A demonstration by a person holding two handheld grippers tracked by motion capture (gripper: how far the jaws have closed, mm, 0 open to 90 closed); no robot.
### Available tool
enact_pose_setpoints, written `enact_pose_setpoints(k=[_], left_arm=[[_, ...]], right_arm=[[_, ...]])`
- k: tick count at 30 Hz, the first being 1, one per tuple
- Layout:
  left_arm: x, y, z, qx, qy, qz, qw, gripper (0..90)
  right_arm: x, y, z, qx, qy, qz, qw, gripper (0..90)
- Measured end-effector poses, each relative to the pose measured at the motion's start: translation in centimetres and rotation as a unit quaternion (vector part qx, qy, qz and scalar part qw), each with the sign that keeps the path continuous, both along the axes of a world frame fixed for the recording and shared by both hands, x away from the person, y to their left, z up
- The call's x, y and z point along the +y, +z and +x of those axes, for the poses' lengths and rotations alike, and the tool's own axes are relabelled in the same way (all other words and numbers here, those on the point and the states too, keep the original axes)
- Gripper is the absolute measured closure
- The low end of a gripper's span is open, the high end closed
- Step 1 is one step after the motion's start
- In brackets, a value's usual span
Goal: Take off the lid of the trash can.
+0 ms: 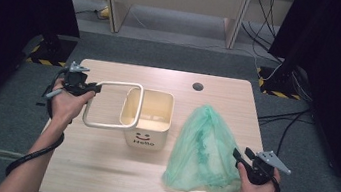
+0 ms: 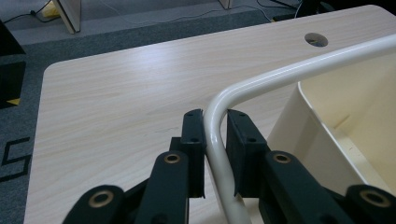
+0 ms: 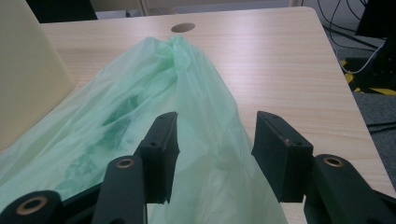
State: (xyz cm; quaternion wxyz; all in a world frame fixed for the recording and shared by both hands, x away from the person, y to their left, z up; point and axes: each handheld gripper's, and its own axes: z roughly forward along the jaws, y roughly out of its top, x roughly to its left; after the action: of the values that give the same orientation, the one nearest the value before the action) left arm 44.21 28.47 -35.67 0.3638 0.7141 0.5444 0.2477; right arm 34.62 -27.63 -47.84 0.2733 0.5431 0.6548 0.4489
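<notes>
Left gripper [image 2: 215,140] clamped on cream ring frame [image 1: 113,104], held over open cream bin [image 1: 149,118] at table [image 1: 98,166] centre; right gripper [image 3: 215,140] open at green bag [image 1: 203,151], right of bin.

The left hand [image 1: 67,103] reaches in over the left side of the worktop [image 1: 98,166], forearm stretched forward from the near edge, its cable hanging in a loop below the wrist. Its left tongs [image 1: 93,87] point toward the worktop's middle, jaws clamped on a thin cream frame [image 2: 219,140]. The right hand [image 1: 257,191] rests at the worktop's near right corner; the right tongs [image 1: 240,154] stand spread, pads pressing nothing.
</notes>
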Motion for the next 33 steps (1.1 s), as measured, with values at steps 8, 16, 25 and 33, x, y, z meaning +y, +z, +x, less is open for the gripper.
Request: enact_pose_setpoints(k=[8, 16, 25, 33], left_arm=[[0.7, -0.1, -0.3, -0.001, 0.004, -0.001, 1.0, 76.7], [1.3, -0.1, -0.5, 0.0, 0.007, -0.003, 1.0, 76.7], [2.0, -0.3, -0.6, 0.003, 0.011, -0.005, 0.9999, 76.8], [2.6, -0.3, -0.8, 0.004, 0.012, -0.006, 0.9999, 76.8]], right_arm=[[0.0, 0.0, 0.0, 0.0, -0.001, 0.0, 1.0, 49.8], [0.0, 0.0, 0.0, 0.0, -0.001, 0.0, 1.0, 49.8], [0.0, 0.0, -0.1, -0.001, -0.001, 0.0, 1.0, 49.9], [0.0, 0.0, -0.1, 0.0, -0.002, -0.001, 1.0, 49.8]])
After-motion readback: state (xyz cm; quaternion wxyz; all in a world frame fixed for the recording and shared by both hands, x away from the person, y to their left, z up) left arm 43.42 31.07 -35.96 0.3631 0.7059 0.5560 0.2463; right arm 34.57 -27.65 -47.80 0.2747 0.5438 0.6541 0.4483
